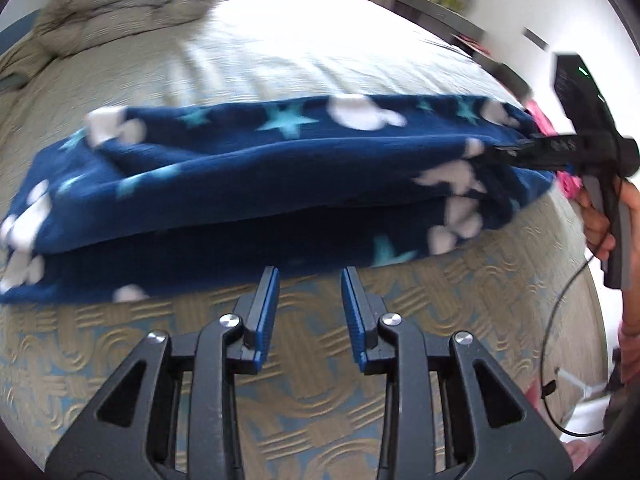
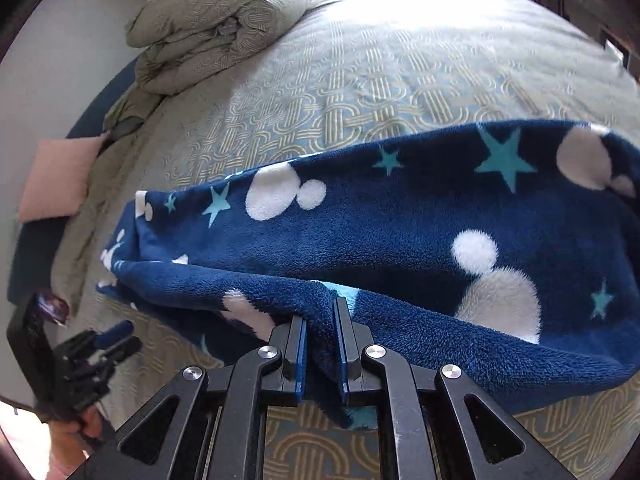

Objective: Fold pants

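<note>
A: Currently, working left to right: left gripper point(image 1: 310, 276) hangs just short of the near edge of the pants point(image 1: 248, 184), jaws spread with only bedspread between them, nothing held.

B: And the pants?

A: One pair, navy fleece with stars and white blobs, lying across the bed point(image 2: 360, 80) already doubled lengthwise. Right gripper point(image 2: 320, 320) is pinching a bunched fold at the near edge; fabric sits between the pads.

B: Advice for this step?

A: My judgement: get the left gripper onto the matching edge at the far-left end before lifting, so both ends rise together and the fleece doesn't sag or twist. Keep the fold line straight, lay it down flat.

B: Counts?

A: Two grippers, one pair of pants, one rolled duvet point(image 2: 216, 24) at the head, one pink cushion point(image 2: 60, 180).
</note>
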The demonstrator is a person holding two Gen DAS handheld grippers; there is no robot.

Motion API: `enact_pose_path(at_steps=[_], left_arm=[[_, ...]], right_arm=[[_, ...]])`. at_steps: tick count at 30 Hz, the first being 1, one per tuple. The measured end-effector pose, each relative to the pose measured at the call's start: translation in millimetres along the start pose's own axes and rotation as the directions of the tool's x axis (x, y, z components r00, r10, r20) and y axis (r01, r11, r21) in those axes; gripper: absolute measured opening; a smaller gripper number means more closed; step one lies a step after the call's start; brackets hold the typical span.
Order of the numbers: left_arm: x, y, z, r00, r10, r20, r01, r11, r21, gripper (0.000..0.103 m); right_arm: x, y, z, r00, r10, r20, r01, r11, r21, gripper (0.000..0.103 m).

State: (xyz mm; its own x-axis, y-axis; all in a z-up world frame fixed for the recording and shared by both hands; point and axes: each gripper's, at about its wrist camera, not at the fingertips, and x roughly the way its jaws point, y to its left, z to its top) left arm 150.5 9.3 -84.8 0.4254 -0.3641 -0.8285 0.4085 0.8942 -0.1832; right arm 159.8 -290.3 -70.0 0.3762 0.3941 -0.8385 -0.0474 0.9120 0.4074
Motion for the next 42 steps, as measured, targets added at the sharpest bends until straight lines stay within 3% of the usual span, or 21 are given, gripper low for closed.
enact_pose_path(at_steps=[3,6,10,13,14,16,18,20,21,23,24,25,27,28,30,31,33,37,38,39,42], left_arm=[[17.5,-46.1,15.6,0.992,-0.126,-0.009,0.126,0.984,0.124,0.034],[37.1,-90.2,31.7,0.960,-0.275,-0.049,0.279,0.936,0.214,0.037],[70.2,-122.3,52.9,0.939,-0.332,-0.088,0.343,0.913,0.221,0.042],[83.7,-133.1,62.9,0.910,-0.404,-0.088,0.413,0.894,0.174,0.042],[87.4,-139.2,65.4,0.903,-0.421,-0.083,0.429,0.890,0.156,0.040],[92.1,-144.3,68.0,0.905,-0.418,-0.075,0.424,0.897,0.124,0.012],[90.5,-145.0,65.7,0.902,-0.425,-0.072,0.430,0.898,0.096,0.012],[77.0,-146.2,58.5,0.875,-0.480,-0.064,0.484,0.871,0.083,0.012],[69.3,-148.4,54.4,0.872,-0.486,-0.060,0.489,0.866,0.100,0.012],[59.4,-157.2,50.4,0.894,-0.445,-0.045,0.446,0.881,0.160,0.012],[59.0,-156.5,49.9,0.897,-0.439,-0.047,0.441,0.882,0.169,0.012],[59.5,-155.6,49.2,0.900,-0.433,-0.050,0.435,0.884,0.171,0.012],[64.1,-151.9,49.3,0.899,-0.434,-0.066,0.439,0.886,0.152,0.012],[66.4,-150.5,48.3,0.897,-0.436,-0.070,0.442,0.886,0.141,0.012],[69.0,-150.9,47.0,0.899,-0.432,-0.072,0.438,0.889,0.136,0.012],[67.0,-151.0,44.7,0.902,-0.426,-0.072,0.432,0.891,0.138,0.012],[68.4,-153.0,44.5,0.906,-0.417,-0.074,0.424,0.894,0.144,0.012],[81.8,-158.7,52.8,0.917,-0.389,-0.093,0.399,0.905,0.147,0.012],[85.5,-159.2,54.7,0.918,-0.385,-0.098,0.395,0.908,0.141,0.012],[86.5,-159.0,54.1,0.917,-0.386,-0.105,0.397,0.908,0.135,0.012],[74.6,-165.4,49.7,0.911,-0.400,-0.101,0.411,0.897,0.161,0.012]], right_arm=[[3.4,-2.3,-2.2,1.000,0.019,-0.024,-0.019,1.000,0.019,0.012],[3.5,-1.2,0.2,0.999,0.019,-0.043,-0.019,1.000,0.014,0.013],[-0.7,-3.3,6.1,0.998,0.039,-0.056,-0.039,0.999,0.008,0.014],[-3.4,-4.9,9.9,0.998,0.022,-0.064,-0.023,1.000,-0.008,0.014],[-3.8,-5.4,10.5,0.998,0.021,-0.067,-0.022,1.000,-0.013,0.015],[-5.0,-6.0,10.3,0.997,0.020,-0.073,-0.022,1.000,-0.020,0.021],[-11.3,-8.8,6.3,0.997,0.015,-0.069,-0.017,1.000,-0.019,0.028],[-26.7,-14.5,-1.6,0.999,-0.005,-0.041,0.004,1.000,-0.020,0.031],[-38.2,-20.8,-7.5,1.000,-0.013,-0.014,0.012,1.000,-0.019,0.032],[-64.9,-42.6,-20.4,0.998,-0.037,0.055,0.037,0.999,0.005,0.042],[-78.4,-59.0,-26.0,0.994,-0.056,0.090,0.053,0.998,0.037,0.054],[-91.1,-80.0,-30.7,0.988,-0.085,0.126,0.074,0.993,0.091,0.063],[-109.8,-134.2,-38.1,0.974,-0.158,0.165,0.110,0.957,0.268,0.067],[-115.1,-163.3,-42.5,0.970,-0.180,0.164,0.106,0.919,0.379,0.067],[-117.1,-218.7,-55.7,0.973,-0.143,0.184,0.013,0.821,0.571,0.067],[-112.1,-239.8,-61.6,0.976,-0.104,0.192,-0.041,0.777,0.628,0.067],[-96.8,-264.5,-63.9,0.981,-0.042,0.190,-0.098,0.736,0.670,0.067],[-71.7,-284.6,-45.3,0.972,0.005,0.236,-0.166,0.726,0.668,0.066],[-68.5,-286.2,-38.0,0.969,0.002,0.246,-0.170,0.729,0.663,0.061],[-68.5,-285.9,-32.0,0.970,-0.037,0.240,-0.137,0.733,0.666,0.018],[-97.1,-272.1,-18.9,0.952,-0.114,0.285,-0.105,0.752,0.651,0.018]])
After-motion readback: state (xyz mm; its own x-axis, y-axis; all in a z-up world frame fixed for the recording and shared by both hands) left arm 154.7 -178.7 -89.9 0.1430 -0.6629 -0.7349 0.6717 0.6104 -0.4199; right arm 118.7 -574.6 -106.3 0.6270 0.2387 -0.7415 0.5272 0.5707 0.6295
